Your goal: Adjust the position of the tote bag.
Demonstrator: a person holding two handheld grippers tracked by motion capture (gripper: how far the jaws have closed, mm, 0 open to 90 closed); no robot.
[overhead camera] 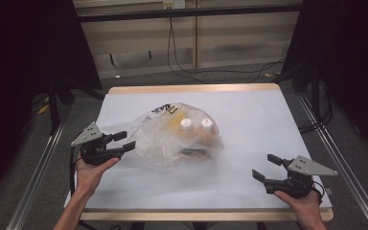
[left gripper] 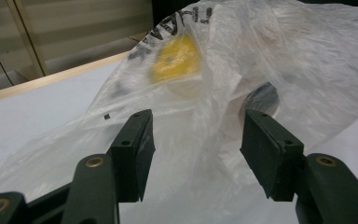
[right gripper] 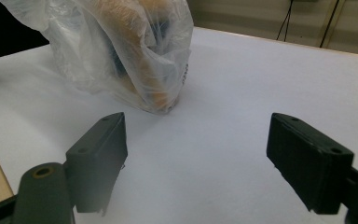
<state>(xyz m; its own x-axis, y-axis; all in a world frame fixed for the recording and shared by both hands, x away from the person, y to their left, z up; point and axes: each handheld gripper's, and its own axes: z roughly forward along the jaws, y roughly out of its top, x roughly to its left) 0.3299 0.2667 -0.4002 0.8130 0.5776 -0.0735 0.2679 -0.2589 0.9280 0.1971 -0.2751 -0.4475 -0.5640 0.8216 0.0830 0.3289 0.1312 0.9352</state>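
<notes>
The plastic bag (overhead camera: 179, 136) lies mid-desk (overhead camera: 249, 110). The left hand-held gripper (overhead camera: 124, 141) sits at the bag's left edge, jaws apart around loose film, not pinching. The right hand-held gripper (overhead camera: 266, 167) rests released, well apart from the bag.

A plastic bag (overhead camera: 172, 134) lies on the table (overhead camera: 249, 120), a little left of its middle and nearer the far edge than the near one. Inside the bag two bottles (overhead camera: 195, 125) lie side by side, their caps toward the far edge. The bag's loose end trails toward the left edge. The left gripper (overhead camera: 120, 142) sits at that loose end near the left edge, with the bag's film between its jaws (left gripper: 200, 140). The right gripper (overhead camera: 264, 167) rests near the near right corner, well apart from the bag, which lies ahead of it (right gripper: 121, 56).
</notes>
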